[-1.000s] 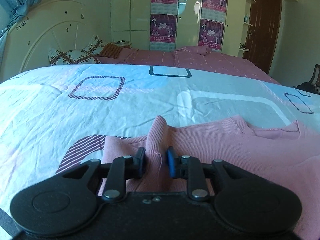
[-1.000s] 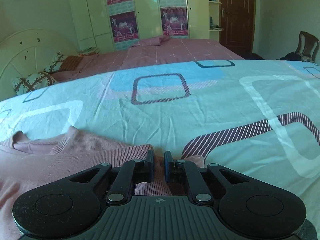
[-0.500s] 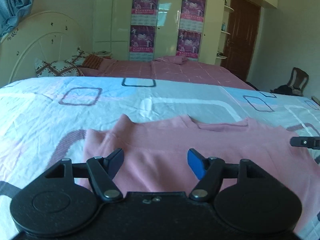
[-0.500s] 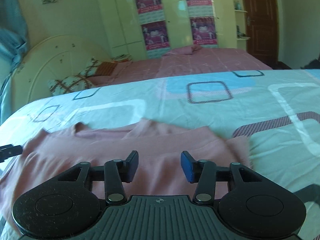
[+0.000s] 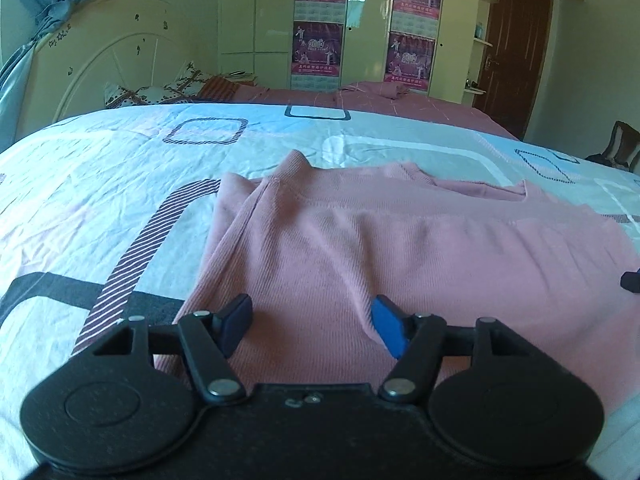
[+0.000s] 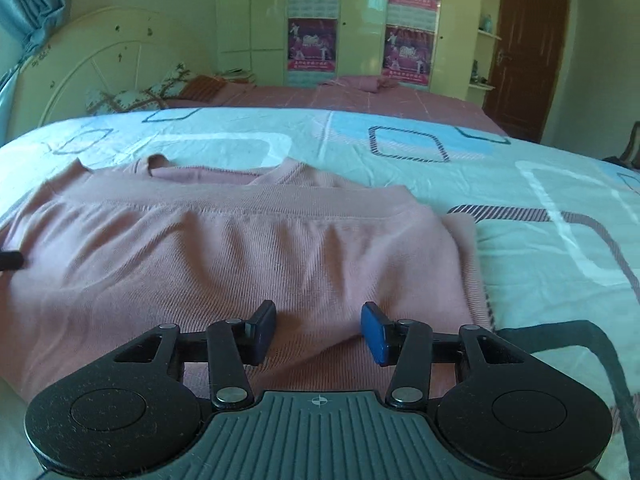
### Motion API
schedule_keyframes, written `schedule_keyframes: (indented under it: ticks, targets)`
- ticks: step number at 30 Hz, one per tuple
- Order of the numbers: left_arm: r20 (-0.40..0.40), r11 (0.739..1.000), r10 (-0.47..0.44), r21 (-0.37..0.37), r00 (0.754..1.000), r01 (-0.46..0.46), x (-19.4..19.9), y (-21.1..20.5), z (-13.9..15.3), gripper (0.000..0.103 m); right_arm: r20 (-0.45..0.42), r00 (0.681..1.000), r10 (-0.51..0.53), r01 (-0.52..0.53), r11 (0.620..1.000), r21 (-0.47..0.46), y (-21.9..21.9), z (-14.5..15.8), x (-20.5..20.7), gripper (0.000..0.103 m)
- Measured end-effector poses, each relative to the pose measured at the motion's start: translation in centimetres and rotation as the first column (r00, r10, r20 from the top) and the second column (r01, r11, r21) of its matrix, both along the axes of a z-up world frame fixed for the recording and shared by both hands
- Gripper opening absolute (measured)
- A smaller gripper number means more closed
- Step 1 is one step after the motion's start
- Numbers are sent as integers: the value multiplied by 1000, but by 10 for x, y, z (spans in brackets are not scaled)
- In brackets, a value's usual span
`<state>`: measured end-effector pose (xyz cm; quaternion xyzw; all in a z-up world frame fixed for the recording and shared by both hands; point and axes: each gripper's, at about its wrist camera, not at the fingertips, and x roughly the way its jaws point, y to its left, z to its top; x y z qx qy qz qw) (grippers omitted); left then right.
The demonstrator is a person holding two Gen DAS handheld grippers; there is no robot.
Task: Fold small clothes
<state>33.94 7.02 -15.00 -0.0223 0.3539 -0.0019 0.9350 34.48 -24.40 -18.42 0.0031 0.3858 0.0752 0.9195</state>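
A pink knit sweater (image 5: 400, 248) lies folded across the patterned bedsheet (image 5: 100, 200), its hem laid up near the neckline. My left gripper (image 5: 312, 316) hovers over the sweater's near left part. Its jaws stand apart and are closing, with no cloth pinched between them. In the right wrist view the same sweater (image 6: 240, 256) spreads out in front, and my right gripper (image 6: 320, 322) is open above its near right part, gripping nothing. A dark tip of the other gripper shows at each view's edge.
A second bed with a pink cover (image 5: 380, 100) stands behind, with pillows (image 5: 152, 92) by a white headboard (image 5: 100, 68). Wardrobe doors with posters (image 6: 312, 44) line the far wall, and a brown door (image 6: 528, 48) is at the right.
Both grippers let go of the sweater's edge, opened and drew back toward the near side. The sweater now lies flat, folded over itself.
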Motion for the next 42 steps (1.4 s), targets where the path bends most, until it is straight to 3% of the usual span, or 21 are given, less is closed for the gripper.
schedule_keyframes:
  ticks: [2,7,10,13,19,22,29,35,42]
  targets:
    - [15,1000,-21,-17,1000,21,-7,-8,7,62,27,1000,-13,10,996,89,0,11,-9,47]
    - [16,996,-81,-32,997,82,-12,-37,8,64,59,998,31,-37,994,107,33,27,-21,47]
    - [-24,997,-80,10,996,81,-14,-43,-5,66,32,998,54,-57,994,94,52,23,-20,47]
    - [-23,996,-76,53,997,77,-24,-38,-11,67,-31,997,76,-76,997,16,60,-2,-27,47]
    - [-31,995,-80,64,996,82,-34,-33,-9,67,-14,991,134,-134,990,-40,55,-11,-52,47]
    - [-50,996,-63,54,997,65,-31,-36,-5,68,-24,991,134,-134,990,-36,55,-11,-54,47]
    - [-85,997,-20,78,996,27,-23,-47,-7,77,-22,993,113,-111,991,79,61,7,-39,47]
    - [-114,998,-16,58,993,23,-20,-44,-2,77,-47,984,171,-172,985,-21,69,-8,-43,47]
    - [-135,999,-31,25,990,34,-18,-37,2,77,-85,984,155,-153,988,26,62,5,-46,47]
